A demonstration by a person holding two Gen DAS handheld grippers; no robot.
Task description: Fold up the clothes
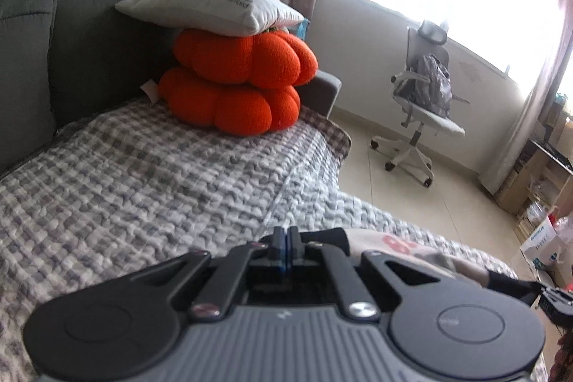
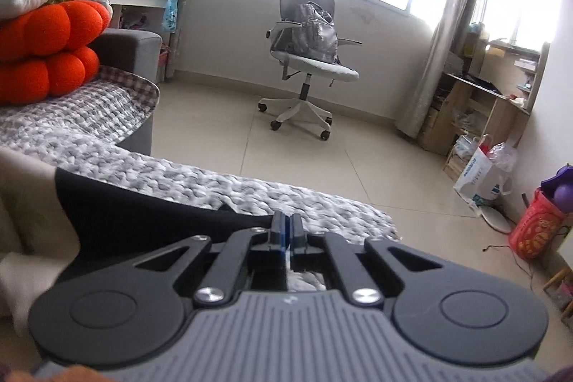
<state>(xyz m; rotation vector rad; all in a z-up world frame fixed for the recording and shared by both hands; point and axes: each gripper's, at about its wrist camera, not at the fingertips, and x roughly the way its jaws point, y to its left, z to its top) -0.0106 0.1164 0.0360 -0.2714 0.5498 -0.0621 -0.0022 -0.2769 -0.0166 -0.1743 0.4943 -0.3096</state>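
In the left wrist view, a grey sofa back (image 1: pixel 71 24) was seen up and to the left of the left gripper (image 1: pixel 285 235), and a grey checked blanket (image 1: pixel 143 188) was spread below and ahead of it. Further ahead, two orange cushions (image 1: pixel 236 85) were stacked on the blanket, with a white pillow (image 1: pixel 211 6) laid on top of them. The left gripper's jaws were pressed together; whether cloth was caught between them could not be told. Just to its right, a beige garment with black trim and a red print (image 1: pixel 397 244) was stretched across the blanket towards the frame's right edge. Well beyond it, an office chair (image 1: pixel 419 117) with a bag on its seat was stood on the tiled floor.

In the right wrist view, the same garment (image 2: pixel 136 213) was seen to the left of the right gripper (image 2: pixel 286 224), its black part drawn up to the fingertips. The jaws were closed tight, and the black fabric appeared to be pinched at their tips. The blanket (image 2: pixel 215 181) was laid just ahead, and a red bag (image 2: pixel 533 231) was stood on the floor far to the right.
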